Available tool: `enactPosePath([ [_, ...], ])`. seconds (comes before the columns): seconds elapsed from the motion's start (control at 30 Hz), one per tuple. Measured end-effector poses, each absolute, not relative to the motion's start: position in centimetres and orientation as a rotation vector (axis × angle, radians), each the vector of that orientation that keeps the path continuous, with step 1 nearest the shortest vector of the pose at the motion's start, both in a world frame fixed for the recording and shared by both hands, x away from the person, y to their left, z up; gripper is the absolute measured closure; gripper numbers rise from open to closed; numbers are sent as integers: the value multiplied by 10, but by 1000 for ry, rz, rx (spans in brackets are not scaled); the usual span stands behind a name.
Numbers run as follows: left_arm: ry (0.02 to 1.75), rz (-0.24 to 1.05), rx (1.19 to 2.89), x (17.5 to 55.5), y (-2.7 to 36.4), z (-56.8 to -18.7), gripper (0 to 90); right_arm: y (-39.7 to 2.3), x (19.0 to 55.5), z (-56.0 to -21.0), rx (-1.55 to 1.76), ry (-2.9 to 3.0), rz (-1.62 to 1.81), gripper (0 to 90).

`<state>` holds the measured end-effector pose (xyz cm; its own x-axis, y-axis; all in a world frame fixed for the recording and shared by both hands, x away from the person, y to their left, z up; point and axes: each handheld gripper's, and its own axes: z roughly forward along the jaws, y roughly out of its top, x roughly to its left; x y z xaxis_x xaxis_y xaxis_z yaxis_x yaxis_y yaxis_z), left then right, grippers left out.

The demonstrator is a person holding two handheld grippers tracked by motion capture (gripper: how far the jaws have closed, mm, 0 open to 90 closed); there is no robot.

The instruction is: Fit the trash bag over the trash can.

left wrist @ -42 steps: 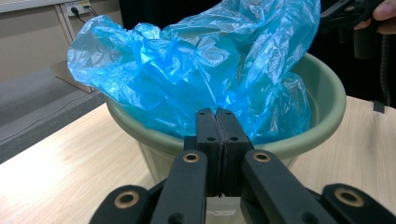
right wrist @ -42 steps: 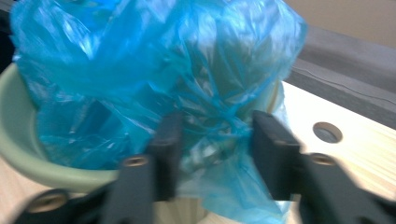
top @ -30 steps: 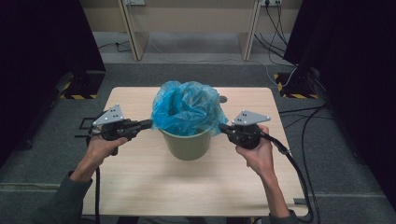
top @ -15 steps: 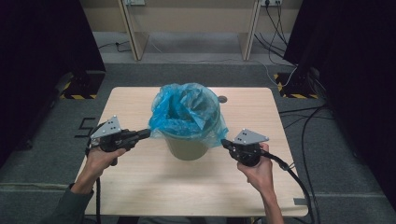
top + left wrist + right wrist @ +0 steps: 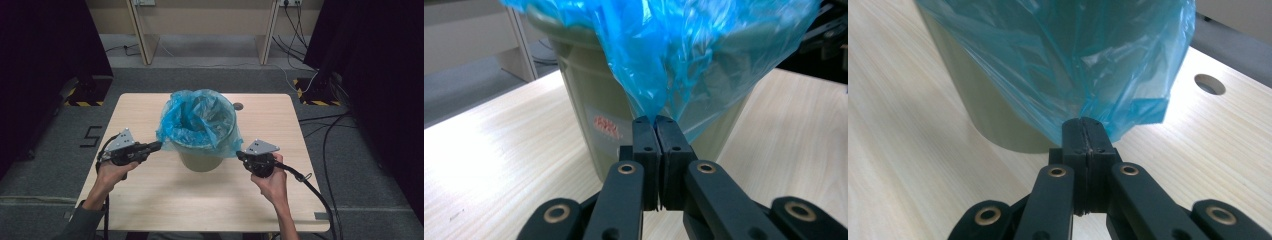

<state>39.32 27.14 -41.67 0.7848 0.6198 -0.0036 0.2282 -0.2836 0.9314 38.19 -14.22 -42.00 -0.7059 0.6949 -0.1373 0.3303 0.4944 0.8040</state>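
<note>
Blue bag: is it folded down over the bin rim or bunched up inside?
Folded over. The blue bag drapes outside the bin, its edge pinched by the left gripper and the right gripper.

A: What do my two matte black hinged-link grippers look like?

B: My left gripper [image 5: 156,146] and right gripper [image 5: 239,155] carry grey triangular plates and brass-ringed rivets. My fingers [image 5: 645,140] have small screws; black cables trail behind, and my sleeve [image 5: 82,225] is grey.

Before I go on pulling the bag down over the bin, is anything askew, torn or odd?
No tear shows. The blue bag sits crumpled and uneven over the green bin, its edge pinched by the left hand-held gripper and the right hand-held gripper. The bin stands upright.
</note>
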Motion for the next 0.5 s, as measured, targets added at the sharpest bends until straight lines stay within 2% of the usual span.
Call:
enactPosePath([
  [0.2,681,431,1862,397,272,-420,812,-146,384,-422,866,2296,1105,900],
  [0.23,687,435,1857,396,273,-419,772,-146,384,-422,865,2297,1105,888],
  [0.27,694,435,1852,396,275,-418,668,-147,382,-419,870,2296,1103,811],
  [0.3,696,432,1851,395,276,-417,668,-147,382,-419,870,2296,1103,811],
  [0.33,693,432,1850,393,279,-413,637,-148,381,-417,880,2295,1103,767],
  [0.37,692,436,1849,392,281,-410,597,-151,379,-413,887,2281,1103,717],
  [0.4,688,427,1840,390,286,-404,509,-157,376,-407,903,2256,1112,625],
  [0.47,692,422,1800,389,289,-399,451,-165,372,-397,927,2201,1153,573],
  [0.5,697,409,1771,389,292,-395,451,-165,372,-397,927,2201,1153,573],
])
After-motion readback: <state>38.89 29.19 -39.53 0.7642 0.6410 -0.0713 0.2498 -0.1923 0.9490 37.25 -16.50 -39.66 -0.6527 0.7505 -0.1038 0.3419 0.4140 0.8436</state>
